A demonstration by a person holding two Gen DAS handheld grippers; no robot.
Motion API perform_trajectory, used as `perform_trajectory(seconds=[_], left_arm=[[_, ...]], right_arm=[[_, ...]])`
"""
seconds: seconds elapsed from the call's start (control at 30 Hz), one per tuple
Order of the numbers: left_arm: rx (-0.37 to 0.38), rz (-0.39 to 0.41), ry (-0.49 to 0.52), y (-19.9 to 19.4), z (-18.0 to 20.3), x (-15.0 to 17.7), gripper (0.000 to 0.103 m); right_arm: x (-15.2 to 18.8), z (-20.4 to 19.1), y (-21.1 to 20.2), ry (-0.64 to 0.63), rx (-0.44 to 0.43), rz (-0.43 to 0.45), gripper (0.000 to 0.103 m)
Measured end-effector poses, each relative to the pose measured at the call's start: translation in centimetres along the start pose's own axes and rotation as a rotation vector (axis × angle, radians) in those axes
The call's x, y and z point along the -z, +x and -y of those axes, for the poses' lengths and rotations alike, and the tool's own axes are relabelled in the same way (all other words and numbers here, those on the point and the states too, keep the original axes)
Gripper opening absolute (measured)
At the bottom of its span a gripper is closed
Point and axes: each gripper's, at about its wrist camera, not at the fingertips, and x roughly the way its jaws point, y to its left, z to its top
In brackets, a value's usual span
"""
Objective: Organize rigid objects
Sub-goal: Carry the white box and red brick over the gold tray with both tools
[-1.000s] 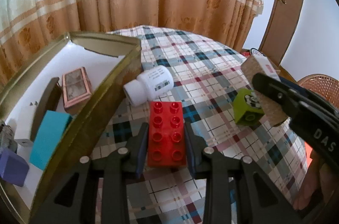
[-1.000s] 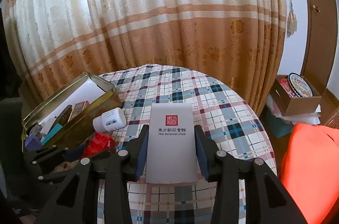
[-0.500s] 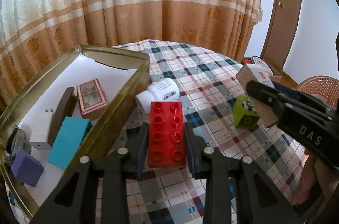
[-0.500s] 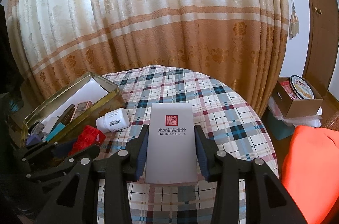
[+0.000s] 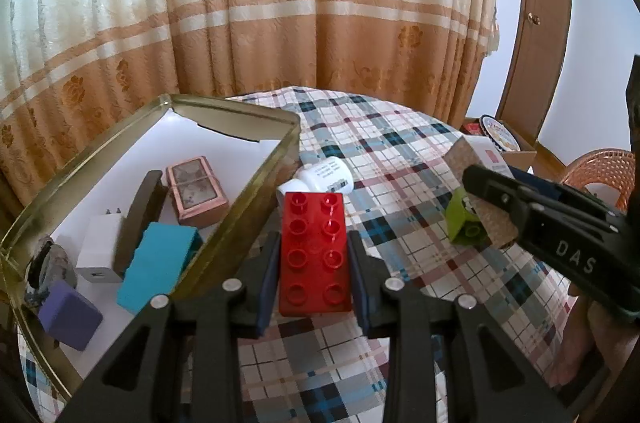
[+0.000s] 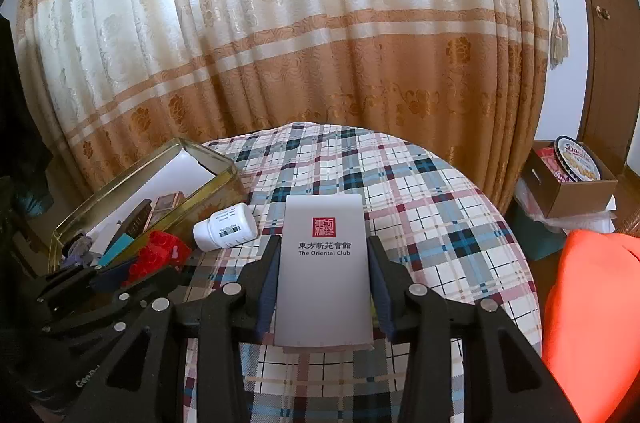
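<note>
The left gripper point(image 5: 314, 255) pinches a red building brick point(image 5: 315, 252) by its long sides, studs up, above the checked cloth of the round bench point(image 5: 400, 151), just beside the near wall of an open gold tin point(image 5: 240, 191). The right gripper point(image 6: 323, 269) clamps a white box point(image 6: 324, 267) printed with a red seal and "The Oriental Club", held above the middle of the bench. Inside the tin, on its white lining, lie a pink card case point(image 5: 196, 189), a dark flat bar point(image 5: 138, 219), a white plug adapter point(image 5: 100, 249), a teal block point(image 5: 158, 265), a purple block point(image 5: 70, 315) and a grey lump point(image 5: 52, 263) in the near corner. A white pill bottle point(image 5: 326, 177) lies on its side on the cloth, touching or nearly touching the tin's outer wall, just beyond the brick. In the left wrist view a green cube point(image 5: 464, 225) sits on the cloth to the right, partly hidden behind the right gripper's arm and the box's cork-patterned side. Beyond the bench hangs a cream and tan curtain point(image 6: 280, 43); a cardboard box point(image 6: 572, 183) holding a biscuit tin stands on the floor at the right.
</note>
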Motion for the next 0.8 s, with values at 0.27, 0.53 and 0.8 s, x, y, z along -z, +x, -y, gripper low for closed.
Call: perform_trajectory(seconds=[0.27,0.53,0.8], left_arm=[[-0.004,0.018,-0.005,-0.6,-0.4,0.0,0.031],[-0.014,0.036,-0.002,-1.7,-0.9,0.4,0.031],[-0.022,0.053,0.005,-2.6,-1.2,0.8,0.031]], right_arm=[[0.1,-0.3,-0.4,-0.031,0.002,0.023,0.044],[0.3,-1.1,-1.1,-0.049,-0.013,0.039,0.043],[0.5,-2.7,-1.3,-0.09,-0.031,0.042,0.044]])
